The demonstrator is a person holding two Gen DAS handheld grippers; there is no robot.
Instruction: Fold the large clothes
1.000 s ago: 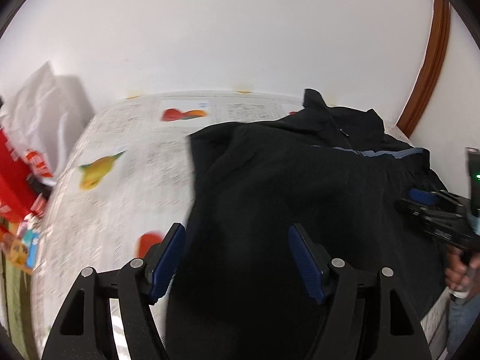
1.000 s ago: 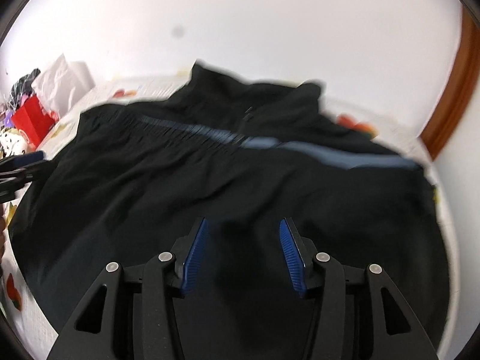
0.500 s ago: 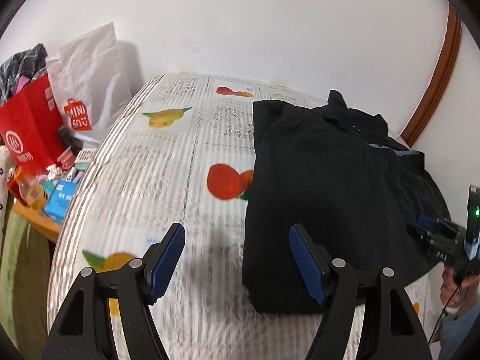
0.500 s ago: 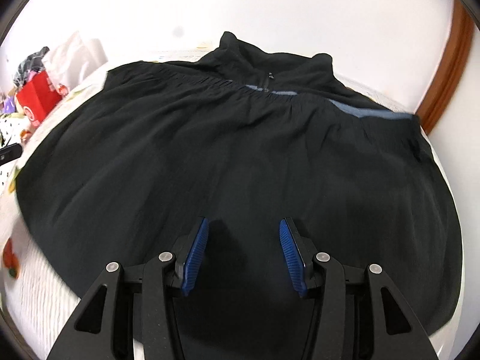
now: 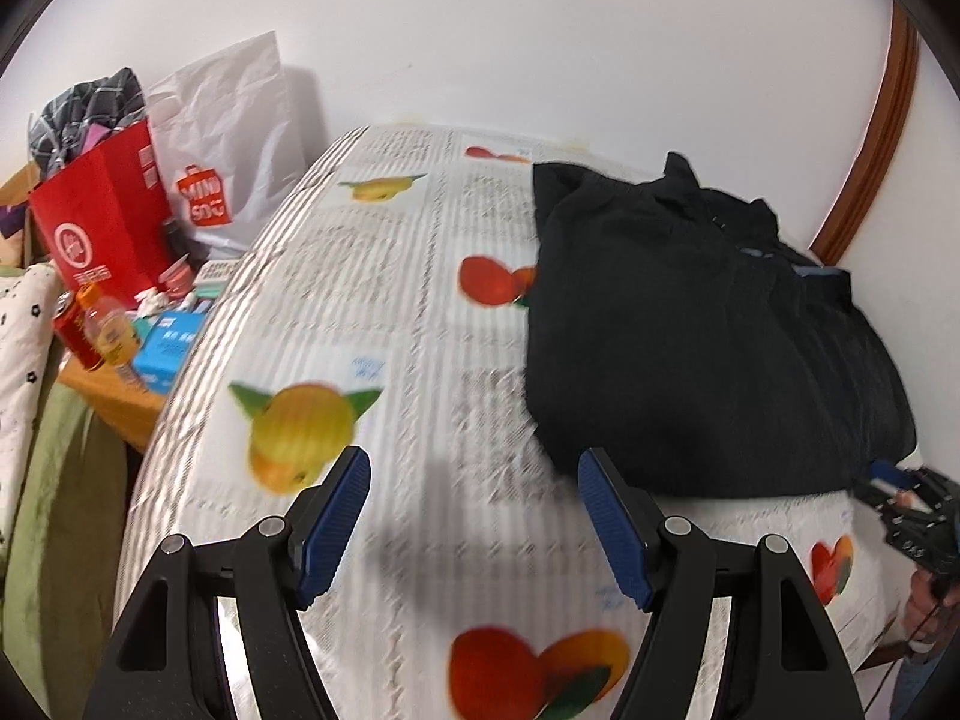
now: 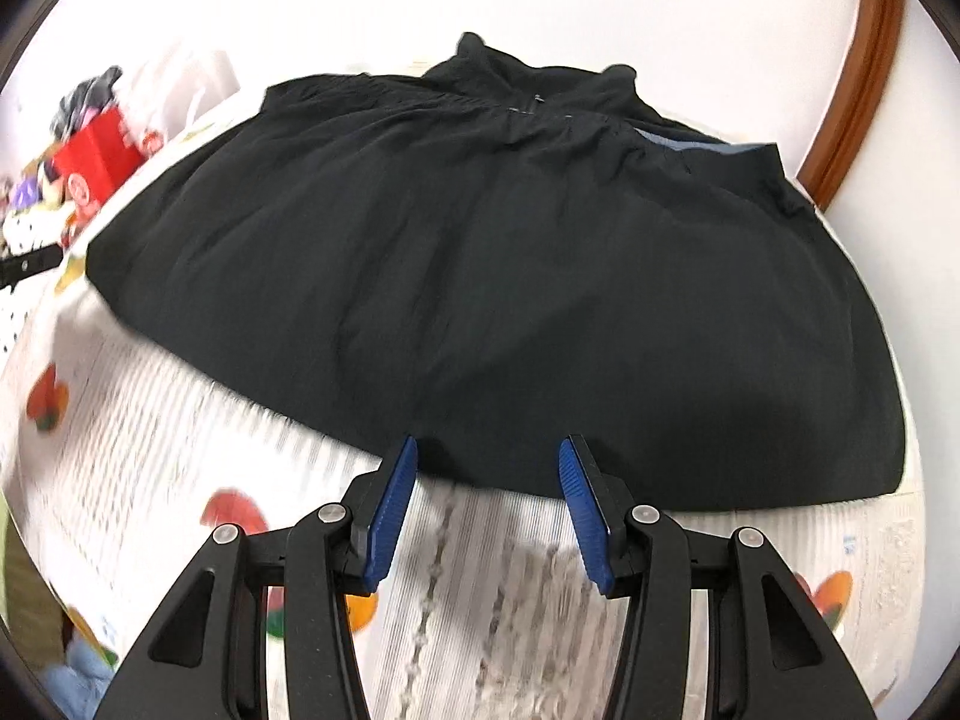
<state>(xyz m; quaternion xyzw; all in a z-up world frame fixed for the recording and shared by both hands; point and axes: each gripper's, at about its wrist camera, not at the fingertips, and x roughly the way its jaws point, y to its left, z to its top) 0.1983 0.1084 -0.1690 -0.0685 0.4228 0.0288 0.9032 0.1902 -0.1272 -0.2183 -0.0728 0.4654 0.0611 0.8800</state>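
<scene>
Over at nine o'clock from the left wrist's view sits the clutter: a red paper bag (image 5: 102, 216) stuffed with cloth, a white shopping bag (image 5: 234, 126) leaning on the wall, a drinks bottle (image 5: 111, 330) and a blue box (image 5: 168, 348) on a low side table. They are parked well off the working surface, I'd guess to keep the fold area free.

The counter (image 5: 390, 300) wears a cloth printed with newsprint and fruit. The left gripper (image 5: 474, 516) hangs above bare cloth with its jaws spread wide and nothing between them. The black garment (image 5: 690, 324) lies at about two o'clock from it, near but apart, already doubled into a thick slab pushed toward the far wall and the wooden trim (image 5: 870, 138).

In the right wrist's view the black garment (image 6: 510, 276) fills twelve o'clock, its collar and a pale blue inner band at the far edge, its near hem lying just beyond the tips of the right gripper (image 6: 486, 468). Those jaws also stand apart, empty, lined up on the hem's middle. That looks placed for pinching the near edge and carrying it over for another fold.
</scene>
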